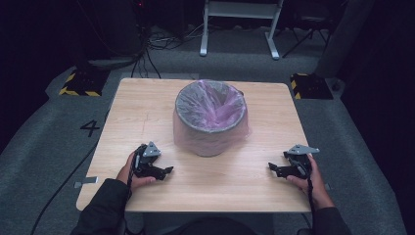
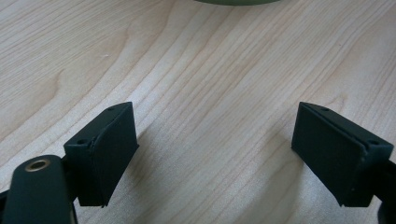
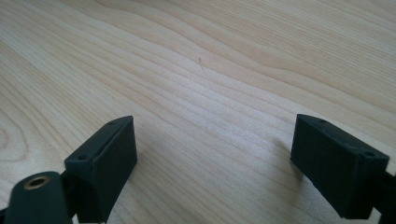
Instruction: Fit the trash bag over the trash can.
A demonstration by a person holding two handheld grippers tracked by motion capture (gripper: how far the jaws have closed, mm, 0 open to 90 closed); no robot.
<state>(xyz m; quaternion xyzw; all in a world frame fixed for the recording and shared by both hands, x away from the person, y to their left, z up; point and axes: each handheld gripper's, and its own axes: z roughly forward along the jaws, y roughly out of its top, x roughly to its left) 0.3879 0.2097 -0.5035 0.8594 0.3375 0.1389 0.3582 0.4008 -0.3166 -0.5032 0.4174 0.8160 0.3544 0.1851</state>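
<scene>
Standing ahead of both grippers, between them and a little beyond their tips, is the round grey waste bin (image 1: pixel 210 128) lined with a thin, translucent pink plastic bag (image 1: pixel 211 105) whose top is folded down over the rim and hangs as a skirt around the outer wall. By the look of it the bin is light and stiff, while the liner is soft, crinkly and slippery — film that will bunch and slide rather than hold a shape, and could tear if pulled hard at one spot. The sensible place to take hold is probably the folded-over edge at the rim, pinching a fold of film on the near side, one gripper at each flank, so the bag lifts evenly and the bin does not tip. The left gripper (image 1: pixel 169 170) rests low over the pale wooden table (image 1: pixel 147 112), pointing inward toward the right, jaws spread wide with nothing between them; in the left gripper view bare wood grain lies between the black pads (image 2: pixel 109 154) and a sliver of the bin's base sits just ahead. The right gripper (image 1: pixel 270 167) mirrors it, pointing inward toward the left, likewise released — its pads (image 3: pixel 109 158) frame bare tabletop, well apart from the bin.
</scene>
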